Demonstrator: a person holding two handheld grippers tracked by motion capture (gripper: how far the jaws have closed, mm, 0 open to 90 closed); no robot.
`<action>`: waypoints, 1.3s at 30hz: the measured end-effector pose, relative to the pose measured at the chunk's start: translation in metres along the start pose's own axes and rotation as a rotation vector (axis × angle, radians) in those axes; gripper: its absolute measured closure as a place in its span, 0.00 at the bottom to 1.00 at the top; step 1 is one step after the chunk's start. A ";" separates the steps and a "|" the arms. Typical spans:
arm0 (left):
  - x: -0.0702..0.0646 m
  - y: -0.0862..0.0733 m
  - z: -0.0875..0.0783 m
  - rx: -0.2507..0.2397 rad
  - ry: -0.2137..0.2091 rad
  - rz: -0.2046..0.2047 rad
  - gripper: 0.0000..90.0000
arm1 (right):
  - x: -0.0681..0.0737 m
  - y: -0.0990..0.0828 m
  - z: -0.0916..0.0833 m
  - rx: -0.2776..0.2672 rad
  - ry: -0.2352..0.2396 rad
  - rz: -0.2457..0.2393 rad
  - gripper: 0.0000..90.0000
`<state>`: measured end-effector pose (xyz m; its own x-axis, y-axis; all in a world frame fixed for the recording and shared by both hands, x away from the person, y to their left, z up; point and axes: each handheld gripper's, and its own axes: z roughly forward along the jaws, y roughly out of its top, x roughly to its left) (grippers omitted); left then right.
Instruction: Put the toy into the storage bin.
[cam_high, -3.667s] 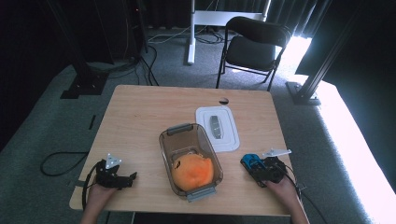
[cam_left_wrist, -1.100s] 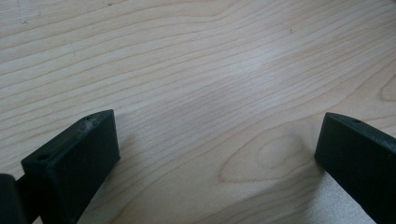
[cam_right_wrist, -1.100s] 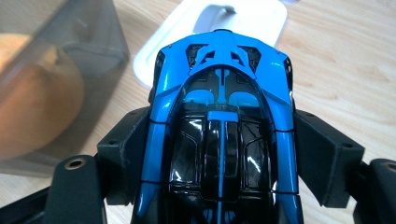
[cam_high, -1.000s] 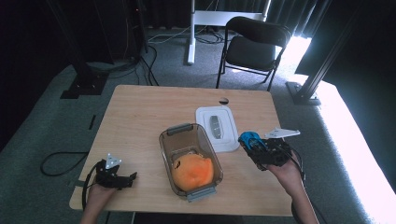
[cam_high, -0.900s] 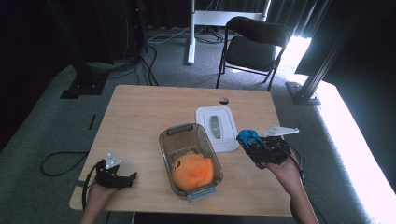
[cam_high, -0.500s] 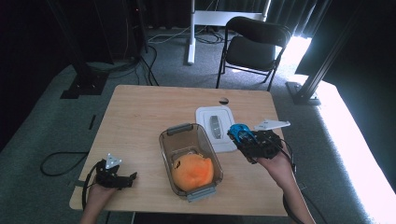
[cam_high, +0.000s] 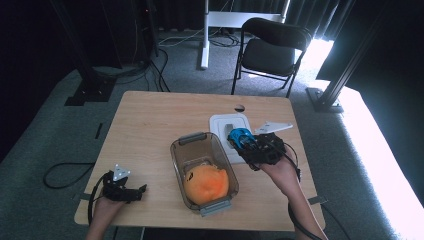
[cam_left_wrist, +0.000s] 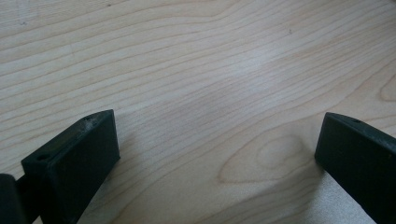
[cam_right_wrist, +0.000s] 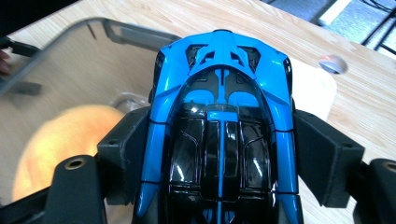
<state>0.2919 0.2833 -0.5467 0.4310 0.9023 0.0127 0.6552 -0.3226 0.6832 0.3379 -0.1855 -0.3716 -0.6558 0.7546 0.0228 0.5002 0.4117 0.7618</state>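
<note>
toy car rear cut off (bottom edge), orange thing blurred

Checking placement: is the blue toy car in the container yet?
Out. The right gripper holds the blue toy car above the lid, beside the container.

Black two-jaw left tool, grey three-cornered plate, trailing black cable, bare forearms

Bare table left of the container.
</note>
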 end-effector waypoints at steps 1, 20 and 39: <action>0.000 0.000 0.000 0.000 0.000 0.000 0.00 | 0.000 0.000 0.000 0.000 0.000 0.000 0.28; 0.000 0.000 0.000 0.000 0.001 0.001 0.00 | 0.047 0.028 0.034 0.015 0.087 -0.037 0.28; 0.000 0.000 0.000 0.000 0.000 0.001 0.00 | 0.075 0.025 0.077 0.085 0.148 -0.036 0.28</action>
<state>0.2919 0.2834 -0.5467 0.4323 0.9016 0.0134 0.6546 -0.3240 0.6831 0.3445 -0.0790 -0.4007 -0.7470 0.6578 0.0961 0.5169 0.4838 0.7062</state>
